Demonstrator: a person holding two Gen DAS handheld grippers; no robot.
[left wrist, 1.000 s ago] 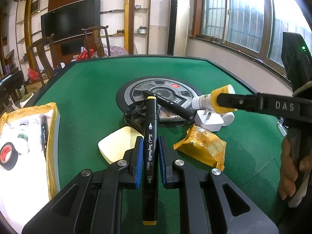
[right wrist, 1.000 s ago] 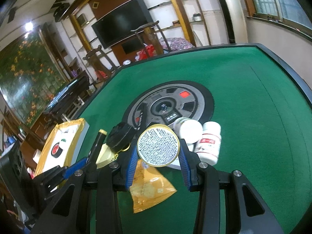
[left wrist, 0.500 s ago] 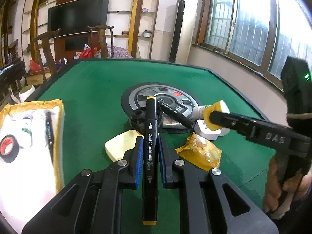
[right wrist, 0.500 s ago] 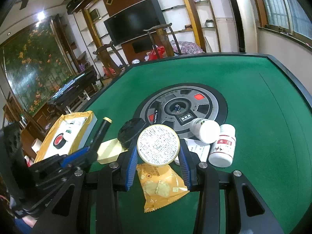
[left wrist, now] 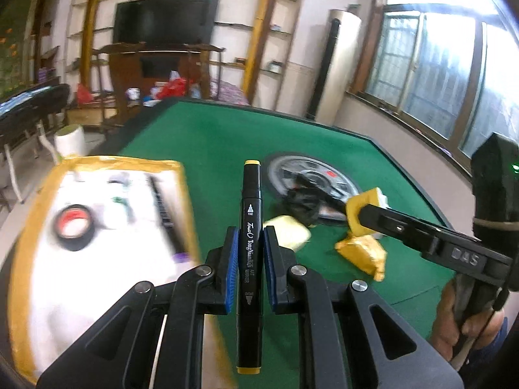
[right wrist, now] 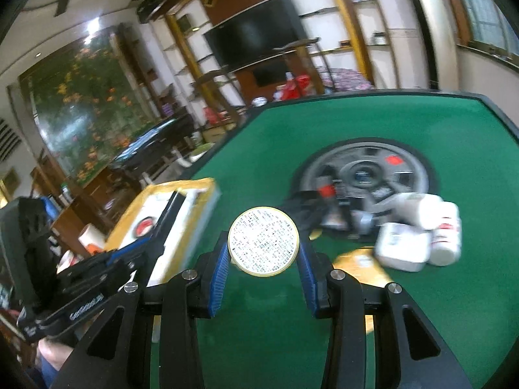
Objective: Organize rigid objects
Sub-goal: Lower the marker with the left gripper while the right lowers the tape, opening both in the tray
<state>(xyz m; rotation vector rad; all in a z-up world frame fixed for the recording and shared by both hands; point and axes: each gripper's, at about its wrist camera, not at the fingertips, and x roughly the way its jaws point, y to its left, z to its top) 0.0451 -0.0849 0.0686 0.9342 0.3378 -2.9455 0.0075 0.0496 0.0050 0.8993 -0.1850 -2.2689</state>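
1. The left gripper [left wrist: 249,253] points forward and downward over the near edge of the green table [left wrist: 227,136]. Its blue pads [left wrist: 231,261] are clamped narrow on a black art marker [left wrist: 249,259].
2. The marker lies along the line of the fingers, its yellow-tipped far end sticking out well past the pads and its near end reaching back between the black finger arms.
3. Taking the yellow-rimmed tray [left wrist: 181,194] as landmark: the left gripper sits just to the right of the tray's near right edge. A roll of black tape [left wrist: 73,227] lies inside the tray; the other things in it are too blurred to name.
4. The right gripper [right wrist: 263,259] is also tilted downward, to the right of the tray and further from it than the left one. Its jaws stand moderately apart, pressed on a round yellow-rimmed container [right wrist: 263,241] whose printed flat end faces the camera.
5. In the left wrist view a hand [left wrist: 467,317] grips the right tool's handle at the lower right.
6. Well right of the tray, on the table, lie a pale yellow block [left wrist: 290,231], an orange snack packet [left wrist: 365,254], and white bottles [right wrist: 444,236] beside a white plug [right wrist: 402,248].
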